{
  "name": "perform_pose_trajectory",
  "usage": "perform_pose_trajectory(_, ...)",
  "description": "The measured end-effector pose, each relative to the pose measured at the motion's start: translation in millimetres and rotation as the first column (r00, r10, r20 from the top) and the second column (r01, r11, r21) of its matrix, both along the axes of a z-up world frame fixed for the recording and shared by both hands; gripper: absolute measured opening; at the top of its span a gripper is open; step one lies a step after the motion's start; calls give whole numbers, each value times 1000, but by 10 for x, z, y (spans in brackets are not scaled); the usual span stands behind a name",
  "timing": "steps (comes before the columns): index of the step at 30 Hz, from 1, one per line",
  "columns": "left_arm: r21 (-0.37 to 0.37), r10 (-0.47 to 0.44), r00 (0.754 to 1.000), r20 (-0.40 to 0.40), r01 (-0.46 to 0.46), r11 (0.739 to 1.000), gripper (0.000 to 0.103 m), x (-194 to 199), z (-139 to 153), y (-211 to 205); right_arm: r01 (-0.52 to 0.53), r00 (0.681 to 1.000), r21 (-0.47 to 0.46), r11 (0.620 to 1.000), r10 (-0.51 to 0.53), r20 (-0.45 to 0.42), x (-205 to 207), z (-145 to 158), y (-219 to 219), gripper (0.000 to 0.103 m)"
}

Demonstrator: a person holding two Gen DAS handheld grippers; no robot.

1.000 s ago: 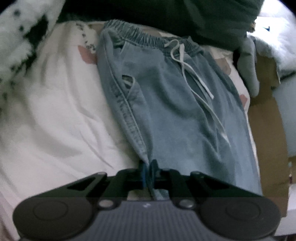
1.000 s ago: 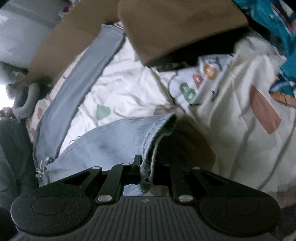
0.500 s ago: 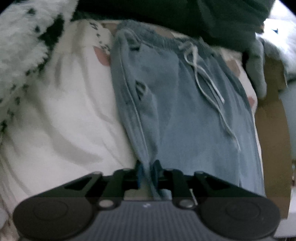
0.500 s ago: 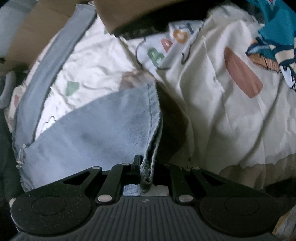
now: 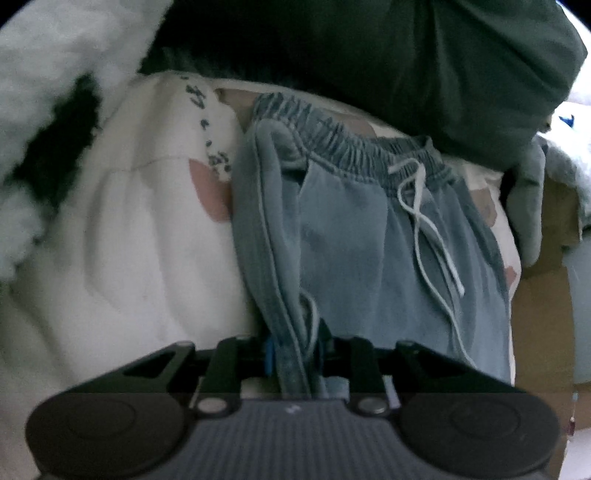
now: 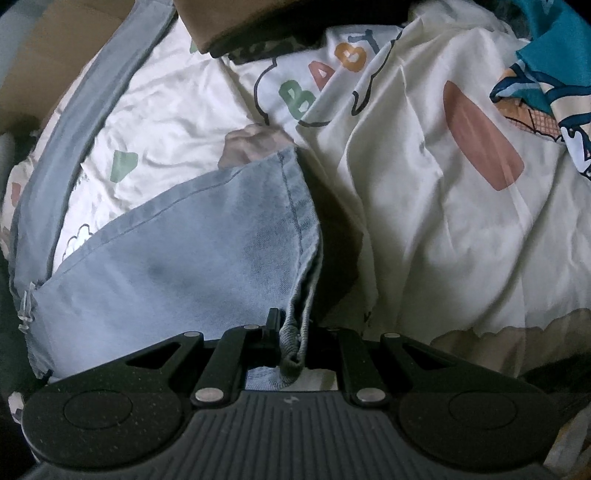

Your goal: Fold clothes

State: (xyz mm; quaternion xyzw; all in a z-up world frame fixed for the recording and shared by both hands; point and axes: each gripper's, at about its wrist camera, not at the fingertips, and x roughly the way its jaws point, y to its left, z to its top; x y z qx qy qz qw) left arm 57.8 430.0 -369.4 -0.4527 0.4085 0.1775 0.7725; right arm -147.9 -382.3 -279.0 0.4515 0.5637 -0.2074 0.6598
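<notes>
Light blue denim pants [image 5: 373,236] with an elastic waistband and a white drawstring [image 5: 424,214] lie on a cream printed bedsheet [image 5: 140,236]. My left gripper [image 5: 295,350] is shut on the pants' side seam, which is bunched and pulled up toward me. In the right wrist view, my right gripper [image 6: 291,332] is shut on the hem of a pant leg [image 6: 192,251], lifted over the sheet [image 6: 424,192]. The other leg [image 6: 81,122] lies stretched out at the left.
A person in a dark green top [image 5: 406,66] stands behind the waistband. A fuzzy white blanket with black spots [image 5: 48,110] lies at the left. A brown cardboard box [image 6: 258,22] and a teal printed fabric [image 6: 546,66] lie at the far side of the bed.
My left gripper has pulled the side seam up and right, bunching it into a fold. My right gripper has carried the leg hem further over the sheet, and the leg spreads flatter.
</notes>
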Motion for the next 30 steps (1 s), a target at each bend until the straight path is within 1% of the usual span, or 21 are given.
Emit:
perform_pose_trajectory(2, 32, -4, 1000, -26, 5, 999, 14, 20, 38, 23, -4, 1000, 1, 1000, 4, -4, 8, -10, 3, 10)
perform_pose_trajectory(4, 77, -35, 997, -62, 39, 996, 8, 58, 98, 20, -7, 1000, 2, 1000, 7, -3, 6, -15, -1, 10)
perform_pose_trajectory(7, 112, -29, 997, -78, 37, 993, 6, 38, 232, 72, -18, 1000, 5, 1000, 18, -7, -7, -15, 1, 10)
perform_pose_trajectory(10, 126, -24, 996, -83, 34, 991, 5, 5, 348, 149, -21, 1000, 18, 1000, 21, -23, -27, -27, 38, 10)
perform_pose_trajectory(16, 156, -34, 995, -98, 50, 986, 4, 11, 483, 216, -28, 998, 44, 999, 30, -60, -91, -92, 131, 10)
perform_pose_trajectory(22, 213, -31, 989, -143, 61, 975, 4, 7, 502, 243, -53, 992, 70, 996, 60, -109, -140, -250, 322, 10)
perform_pose_trajectory(26, 209, -39, 985, -165, 73, 975, 4, 42, 433, 254, -57, 991, 76, 996, 65, -115, -148, -415, 406, 10)
perform_pose_trajectory(29, 201, -29, 982, -186, 67, 977, 6, 66, 342, 231, -56, 991, 81, 995, 65, -115, -156, -532, 448, 14)
perform_pose_trajectory(30, 202, -26, 981, -192, 66, 977, 9, 77, 324, 209, -55, 991, 88, 995, 65, -114, -167, -549, 438, 18)
